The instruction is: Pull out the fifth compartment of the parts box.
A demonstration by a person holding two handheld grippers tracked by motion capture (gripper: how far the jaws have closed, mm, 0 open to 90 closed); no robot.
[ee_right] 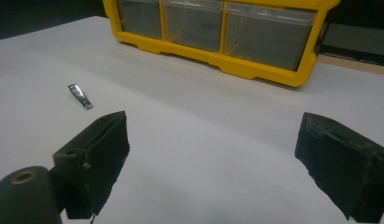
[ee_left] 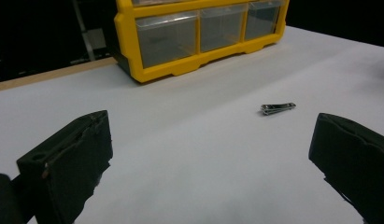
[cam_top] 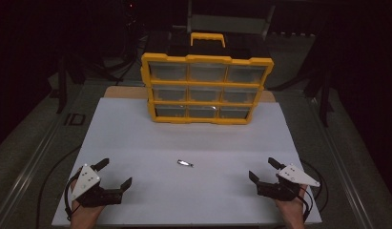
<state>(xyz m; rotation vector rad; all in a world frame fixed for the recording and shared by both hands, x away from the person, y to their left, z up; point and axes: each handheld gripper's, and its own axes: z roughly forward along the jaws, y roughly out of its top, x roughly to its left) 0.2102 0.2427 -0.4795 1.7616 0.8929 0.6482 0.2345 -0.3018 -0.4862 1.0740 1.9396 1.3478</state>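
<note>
A small metal nail clipper (cam_top: 185, 163) lies flat near the middle of the white board (cam_top: 136, 143); it also appears in the left gripper view (ee_left: 277, 108) and the right gripper view (ee_right: 80, 96). My left gripper (cam_top: 116, 172) rests at the board's front left, jaws wide apart with nothing between them. At the front right, my right gripper (cam_top: 264, 169) is open and empty too. Both point inward toward the clipper, each well short of it. A yellow organizer (cam_top: 205, 88) with clear drawers stands upright at the board's far side.
The organizer's drawers (ee_left: 167, 37) are all pushed in, and its lower row faces both grippers (ee_right: 269, 39). A black and yellow toolbox (cam_top: 208, 40) sits behind it. Metal rails (cam_top: 36, 152) run along both sides of the board. Surroundings are dark.
</note>
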